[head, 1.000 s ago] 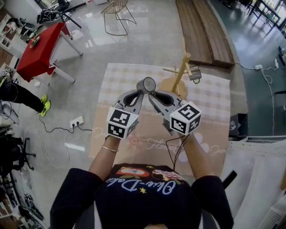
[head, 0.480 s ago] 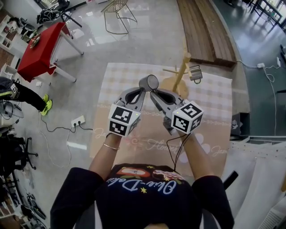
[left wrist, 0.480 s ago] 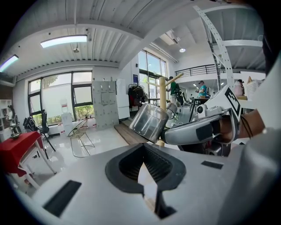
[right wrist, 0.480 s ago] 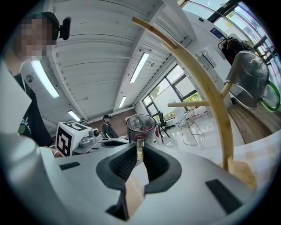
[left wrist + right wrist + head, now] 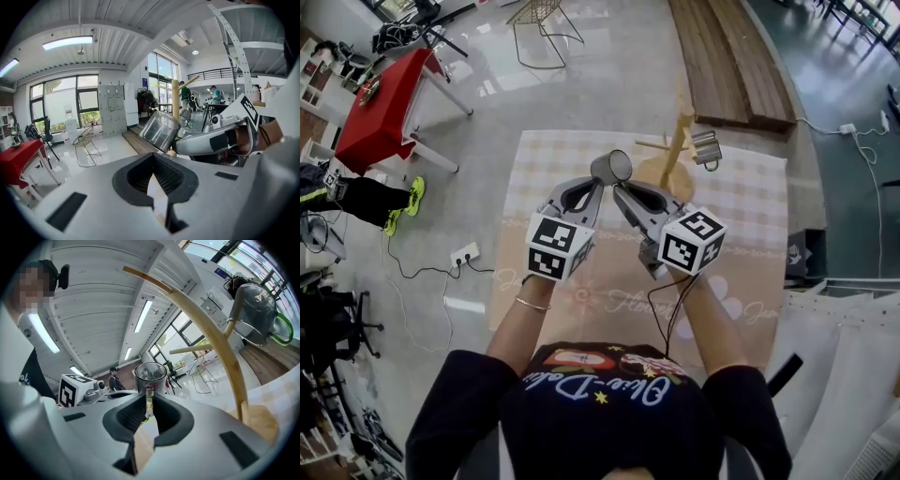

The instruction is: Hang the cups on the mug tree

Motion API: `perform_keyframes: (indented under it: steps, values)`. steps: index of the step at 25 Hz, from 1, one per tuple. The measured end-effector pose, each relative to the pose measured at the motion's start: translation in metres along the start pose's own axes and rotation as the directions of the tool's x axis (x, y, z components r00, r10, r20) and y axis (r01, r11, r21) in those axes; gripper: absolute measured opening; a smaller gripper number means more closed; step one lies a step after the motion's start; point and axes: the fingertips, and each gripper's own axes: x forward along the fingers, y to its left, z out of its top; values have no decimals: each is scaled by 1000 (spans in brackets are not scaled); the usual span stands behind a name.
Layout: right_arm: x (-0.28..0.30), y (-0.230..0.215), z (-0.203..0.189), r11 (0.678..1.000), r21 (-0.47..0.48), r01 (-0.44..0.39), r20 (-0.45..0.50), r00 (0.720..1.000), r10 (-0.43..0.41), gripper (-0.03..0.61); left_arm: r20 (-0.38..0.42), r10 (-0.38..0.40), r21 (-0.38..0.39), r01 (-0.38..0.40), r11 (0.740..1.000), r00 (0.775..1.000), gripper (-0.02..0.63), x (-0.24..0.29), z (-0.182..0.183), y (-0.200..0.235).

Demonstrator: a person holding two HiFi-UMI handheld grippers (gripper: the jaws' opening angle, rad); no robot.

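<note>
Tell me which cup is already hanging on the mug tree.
The green-handled cup on the mug tree peg; the other cup is held by the right gripper.

Pale pink script printed on the checked cloth (image 5: 750, 197) that covers the table reads about "Flower" near the table's near edge, with a cut-off "Jan" toward its near right corner, while the white cursive across the person's dark shirt (image 5: 609, 422) stays unclear.

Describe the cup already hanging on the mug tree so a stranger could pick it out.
On the checked cloth, a wooden mug tree stands near the far edge. A steel cup with a green handle hangs from the branch on its right side. It alone is on the tree; the other steel cup is gripped in the right tool.
</note>
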Motion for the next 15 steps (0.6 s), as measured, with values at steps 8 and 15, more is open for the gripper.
perform_keyframes:
  steps: [8, 15]
  values:
    - [0, -5, 6, 997, 73, 1, 46, 999, -4, 49, 7, 4, 4, -4, 1000, 1000, 8, 5, 7, 2]
    - [-1, -10, 12, 993, 117, -3, 82, 997, -6, 49, 19, 5, 10, -5, 1000, 1000, 8, 9, 13, 2]
